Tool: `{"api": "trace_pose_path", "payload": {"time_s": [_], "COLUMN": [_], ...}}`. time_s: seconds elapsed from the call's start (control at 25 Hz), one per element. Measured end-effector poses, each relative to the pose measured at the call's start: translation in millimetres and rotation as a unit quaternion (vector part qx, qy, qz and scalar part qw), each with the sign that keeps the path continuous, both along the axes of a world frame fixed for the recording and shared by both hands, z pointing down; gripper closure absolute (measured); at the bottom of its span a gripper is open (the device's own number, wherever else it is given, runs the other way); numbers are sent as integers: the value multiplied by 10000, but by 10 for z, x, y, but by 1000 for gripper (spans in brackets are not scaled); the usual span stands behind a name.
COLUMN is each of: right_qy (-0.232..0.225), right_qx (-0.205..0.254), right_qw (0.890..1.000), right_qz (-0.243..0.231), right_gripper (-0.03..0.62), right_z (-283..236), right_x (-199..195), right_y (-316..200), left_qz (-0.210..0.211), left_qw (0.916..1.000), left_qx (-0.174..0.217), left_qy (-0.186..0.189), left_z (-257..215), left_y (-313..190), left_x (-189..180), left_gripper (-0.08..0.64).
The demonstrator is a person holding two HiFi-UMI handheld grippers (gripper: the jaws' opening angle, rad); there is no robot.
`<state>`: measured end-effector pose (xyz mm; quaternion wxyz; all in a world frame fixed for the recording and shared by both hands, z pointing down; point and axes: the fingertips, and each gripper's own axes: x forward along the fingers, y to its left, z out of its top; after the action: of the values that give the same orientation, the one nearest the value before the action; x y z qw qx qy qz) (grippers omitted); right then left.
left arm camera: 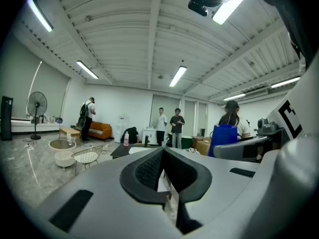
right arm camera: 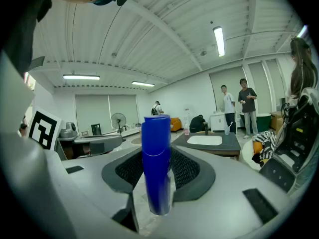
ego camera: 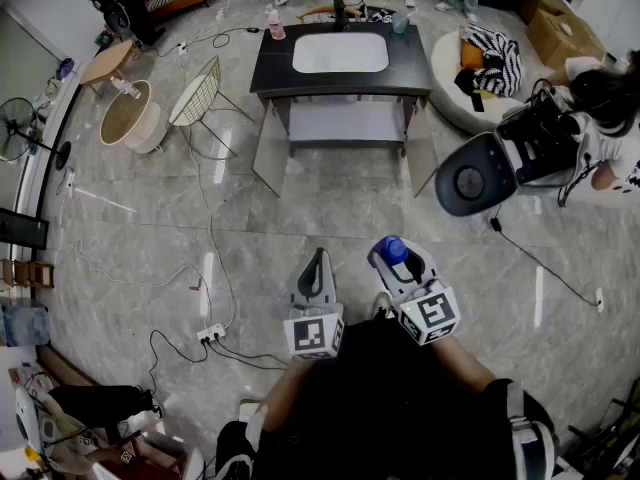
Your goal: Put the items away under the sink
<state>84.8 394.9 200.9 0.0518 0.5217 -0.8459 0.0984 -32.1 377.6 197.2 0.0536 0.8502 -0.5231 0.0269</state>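
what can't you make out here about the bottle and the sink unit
- blue bottle: head view shows only its cap, the right gripper covers the rest; no print readable in the right gripper view
- items on the sink counter: too small in every view to identify
- shelf under the sink: its back hidden beneath the counter, head view

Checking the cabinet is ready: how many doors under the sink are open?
2. One door stands open left of the shelf, the other door right of it. None looks hidden.
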Motion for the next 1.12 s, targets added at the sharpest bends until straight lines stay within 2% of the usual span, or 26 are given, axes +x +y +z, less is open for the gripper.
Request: {"api": "trace_pose_path", "payload": {"time_s": [0.6,0.92,1.12], "right_qy": [54,-239,-160], "right_qx": [-14,-57,-95], "right_qw": [10000,9997,9998], "right_qz": [-55,-44,-34], "right_gripper": [439,439,439], "right_z": [-3,-45,-58], "right_x": [-78,-326,-628], "right_y": [-22,-101,-291], "left_qz": [-9,11,-24], "left_qw": [10000,10000,9998], "left_qx": [-46,-67,-144], "left_qy": [43,60,115], "left_z": [-11,7,39], "left_y": [-58,-87,-258], "left_x": [-83,-325,-622], "left_gripper": [545,545,545]}}
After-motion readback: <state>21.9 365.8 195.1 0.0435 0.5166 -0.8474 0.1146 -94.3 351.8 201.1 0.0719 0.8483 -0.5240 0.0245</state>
